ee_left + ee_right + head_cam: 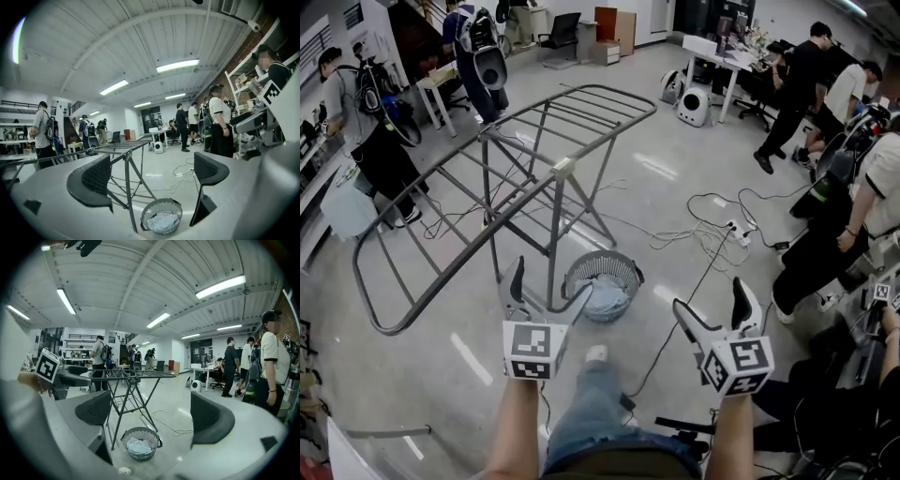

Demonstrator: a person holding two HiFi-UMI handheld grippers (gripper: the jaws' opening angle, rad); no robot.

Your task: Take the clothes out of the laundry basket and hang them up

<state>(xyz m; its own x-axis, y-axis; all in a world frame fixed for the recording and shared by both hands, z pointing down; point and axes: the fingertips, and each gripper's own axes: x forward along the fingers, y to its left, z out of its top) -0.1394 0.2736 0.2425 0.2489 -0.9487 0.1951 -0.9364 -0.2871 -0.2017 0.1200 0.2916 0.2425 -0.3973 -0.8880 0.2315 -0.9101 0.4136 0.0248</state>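
1. Left of frame: the drying rack [516, 159] stands unfolded with bare rails. Nothing is hung yet, so I judge the task is only starting.
2. Lower left: the left gripper [551, 281] hovers with its jaws spread wide and nothing between them. It is angled toward the floor ahead, likely ready for a pick.
3. Centre: the laundry basket [619, 255] sits on the floor just beside the rack's leg. The clothes [602, 292] lie heaped inside, untouched.
4. Lower right: the right gripper [709, 298] is also wide open and empty, apart from the basket.
5. Right: cables [712, 230] trail across the floor, with people beyond. The rack's leg by the basket looks the likelier snag.
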